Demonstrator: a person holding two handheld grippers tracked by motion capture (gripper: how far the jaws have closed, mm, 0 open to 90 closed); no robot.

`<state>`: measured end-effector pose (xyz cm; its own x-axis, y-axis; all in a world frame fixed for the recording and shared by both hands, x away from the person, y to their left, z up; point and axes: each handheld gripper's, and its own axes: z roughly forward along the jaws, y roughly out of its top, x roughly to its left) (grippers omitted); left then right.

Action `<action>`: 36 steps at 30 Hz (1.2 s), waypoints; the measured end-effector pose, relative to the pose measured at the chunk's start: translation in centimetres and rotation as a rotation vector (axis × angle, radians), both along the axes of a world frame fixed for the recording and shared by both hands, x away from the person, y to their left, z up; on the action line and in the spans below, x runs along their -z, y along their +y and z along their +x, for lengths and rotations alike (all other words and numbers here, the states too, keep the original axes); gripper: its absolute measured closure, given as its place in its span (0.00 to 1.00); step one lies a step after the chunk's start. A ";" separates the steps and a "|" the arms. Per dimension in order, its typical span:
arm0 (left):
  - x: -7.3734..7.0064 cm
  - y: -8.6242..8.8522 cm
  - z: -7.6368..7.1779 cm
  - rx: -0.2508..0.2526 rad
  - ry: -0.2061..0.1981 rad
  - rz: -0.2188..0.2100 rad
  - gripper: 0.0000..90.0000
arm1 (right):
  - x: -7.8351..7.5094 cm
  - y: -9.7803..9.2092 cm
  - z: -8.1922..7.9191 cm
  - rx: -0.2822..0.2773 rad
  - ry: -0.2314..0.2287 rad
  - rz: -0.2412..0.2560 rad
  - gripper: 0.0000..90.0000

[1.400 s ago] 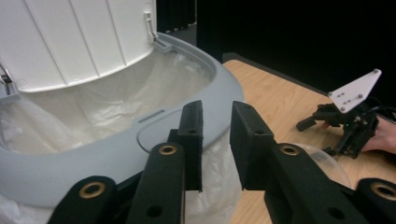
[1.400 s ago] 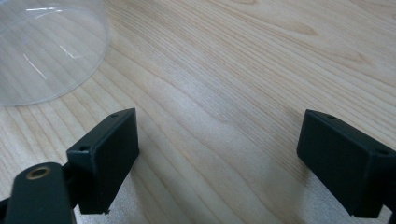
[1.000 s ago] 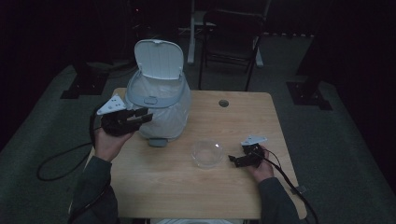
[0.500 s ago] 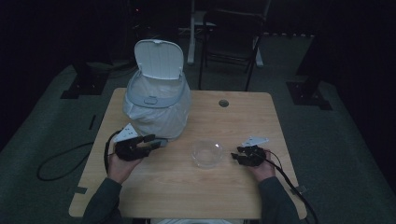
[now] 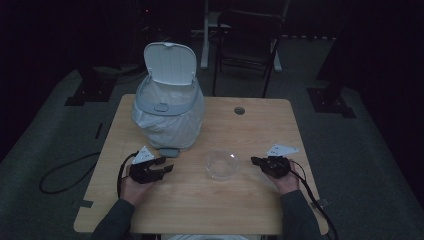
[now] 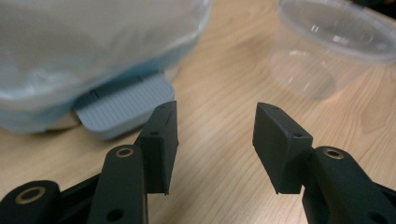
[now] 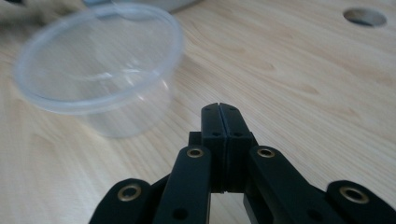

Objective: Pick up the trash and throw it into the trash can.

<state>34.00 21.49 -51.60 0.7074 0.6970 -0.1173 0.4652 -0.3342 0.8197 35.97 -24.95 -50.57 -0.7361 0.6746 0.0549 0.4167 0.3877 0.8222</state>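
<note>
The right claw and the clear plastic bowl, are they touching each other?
Apart. In the high view bare wood lies between the right claw and the clear plastic bowl; the right gripper view shows the same gap ahead of its shut jaws.

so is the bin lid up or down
Up. The lid stands raised behind the bin, leaving the bag-lined mouth open; the pedal sits at its base, with neither tool on it.

Count on surface [image 5: 210, 210]: 1 bin [image 5: 167, 117], lid up, with 1 white liner [image 5: 170, 130]; 1 clear tub [image 5: 222, 165]; 2 grippers, left [image 5: 167, 165] and right [image 5: 255, 160]; 1 cable hole [image 5: 239, 110].
</note>
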 end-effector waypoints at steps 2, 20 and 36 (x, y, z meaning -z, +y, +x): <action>0.4 -0.1 0.2 0.003 0.014 0.012 0.57 | -0.5 0.3 -0.3 -0.019 -0.009 0.010 1.00; 1.8 -0.9 0.5 0.014 0.064 0.086 0.57 | -1.4 5.3 -0.2 -0.126 -0.066 -0.007 1.00; 1.7 -1.1 0.4 0.018 0.054 0.102 0.56 | 1.6 2.9 1.5 -0.067 0.039 -0.022 0.96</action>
